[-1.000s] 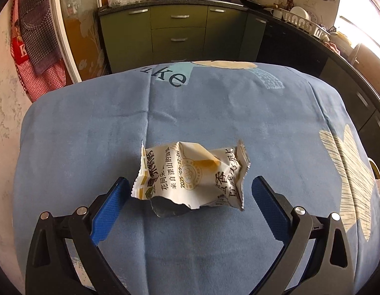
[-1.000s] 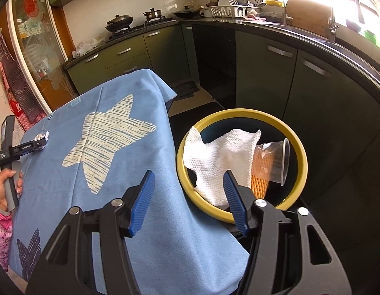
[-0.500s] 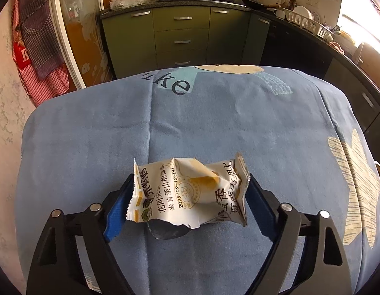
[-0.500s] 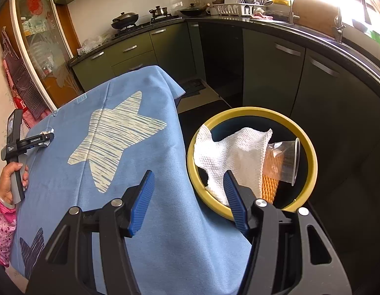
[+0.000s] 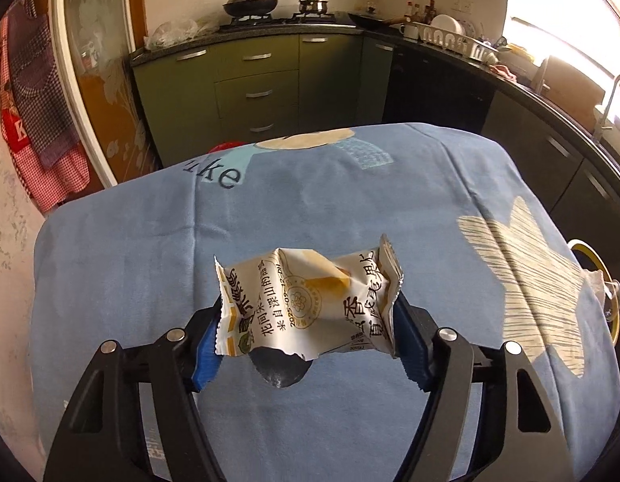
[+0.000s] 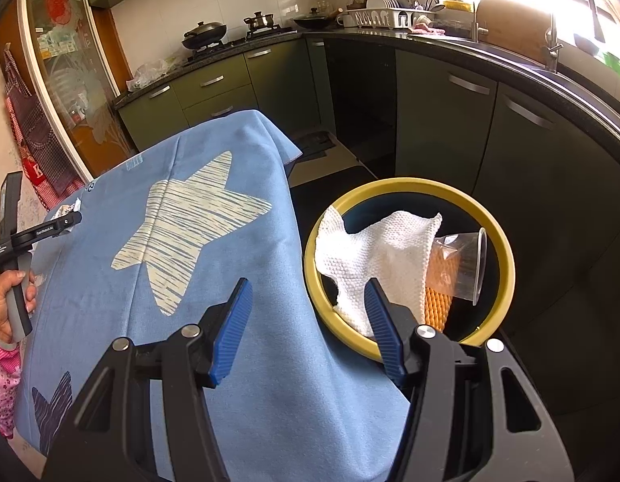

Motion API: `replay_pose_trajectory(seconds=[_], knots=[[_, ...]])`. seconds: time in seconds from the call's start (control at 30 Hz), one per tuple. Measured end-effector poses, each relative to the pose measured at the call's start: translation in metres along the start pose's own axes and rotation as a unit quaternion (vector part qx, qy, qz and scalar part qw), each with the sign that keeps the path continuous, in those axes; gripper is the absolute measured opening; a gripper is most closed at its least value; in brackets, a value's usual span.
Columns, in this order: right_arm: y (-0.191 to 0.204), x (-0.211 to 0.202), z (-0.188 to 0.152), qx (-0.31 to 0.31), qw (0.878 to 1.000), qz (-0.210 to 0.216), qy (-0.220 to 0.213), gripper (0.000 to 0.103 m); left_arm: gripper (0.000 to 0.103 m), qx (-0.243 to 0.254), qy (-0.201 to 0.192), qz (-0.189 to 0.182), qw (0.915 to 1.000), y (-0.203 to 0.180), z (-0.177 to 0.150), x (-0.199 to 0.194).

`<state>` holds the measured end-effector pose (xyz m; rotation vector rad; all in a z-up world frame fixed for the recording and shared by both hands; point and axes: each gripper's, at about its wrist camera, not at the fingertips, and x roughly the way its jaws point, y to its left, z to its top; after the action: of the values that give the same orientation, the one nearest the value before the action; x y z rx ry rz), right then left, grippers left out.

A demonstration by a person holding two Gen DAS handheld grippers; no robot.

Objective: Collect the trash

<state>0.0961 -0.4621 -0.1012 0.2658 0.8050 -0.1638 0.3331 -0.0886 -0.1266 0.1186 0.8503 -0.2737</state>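
Note:
My left gripper (image 5: 308,327) is shut on a crumpled white snack wrapper (image 5: 306,305) with Chinese print and holds it a little above the blue tablecloth (image 5: 310,201). The same gripper shows far left in the right wrist view (image 6: 69,217), with the wrapper (image 6: 67,209) at its tip. My right gripper (image 6: 308,307) is open and empty, over the table's right edge beside the yellow-rimmed trash bin (image 6: 498,241). The bin holds a white cloth (image 6: 374,257), a clear plastic cup (image 6: 462,265) and something orange.
The bin's rim also shows at the table's right edge in the left wrist view (image 5: 587,251). Green kitchen cabinets (image 5: 253,80) and a dark counter (image 6: 510,64) surround the table. The floor between table and cabinets is dark.
My left gripper closed on the wrapper and lifted it off the cloth. My right gripper stayed open and shifted slightly above the table edge.

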Motion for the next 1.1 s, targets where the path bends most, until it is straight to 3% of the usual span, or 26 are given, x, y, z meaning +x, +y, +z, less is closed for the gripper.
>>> replay_pose_trajectory(seconds=[0.23, 0.37, 0.67, 0.87, 1.0, 1.07, 1.1], knots=[[-0.009, -0.015, 0.002, -0.005, 1.000, -0.009, -0.013, 0.055, 0.071, 0.053, -0.025, -0.059, 0.9965, -0.065, 0.009, -0.040], [-0.030, -0.033, 0.002, -0.001, 0.999, -0.031, -0.027, 0.055, 0.071, 0.093, -0.026, -0.103, 0.9899, -0.122, 0.014, -0.052], [-0.104, -0.069, -0.018, 0.059, 0.994, -0.079, -0.044, 0.055, 0.071, 0.187, -0.008, -0.192, 0.9633, -0.272, 0.019, -0.052], [-0.137, -0.073, -0.030, 0.095, 0.991, -0.082, -0.047, 0.055, 0.071, 0.242, 0.036, -0.245, 0.9383, -0.375, 0.009, -0.032], [-0.146, -0.073, -0.034, 0.105, 0.990, -0.076, -0.049, 0.056, 0.073, 0.264, 0.059, -0.256, 0.9282, -0.422, 0.000, -0.015], [-0.148, -0.072, -0.035, 0.110, 0.990, -0.073, -0.049, 0.058, 0.089, 0.279, 0.065, -0.255, 0.9235, -0.444, -0.006, -0.007], [-0.148, -0.071, -0.036, 0.112, 0.990, -0.070, -0.049, 0.058, 0.092, 0.283, 0.065, -0.255, 0.9223, -0.450, -0.007, -0.002]])
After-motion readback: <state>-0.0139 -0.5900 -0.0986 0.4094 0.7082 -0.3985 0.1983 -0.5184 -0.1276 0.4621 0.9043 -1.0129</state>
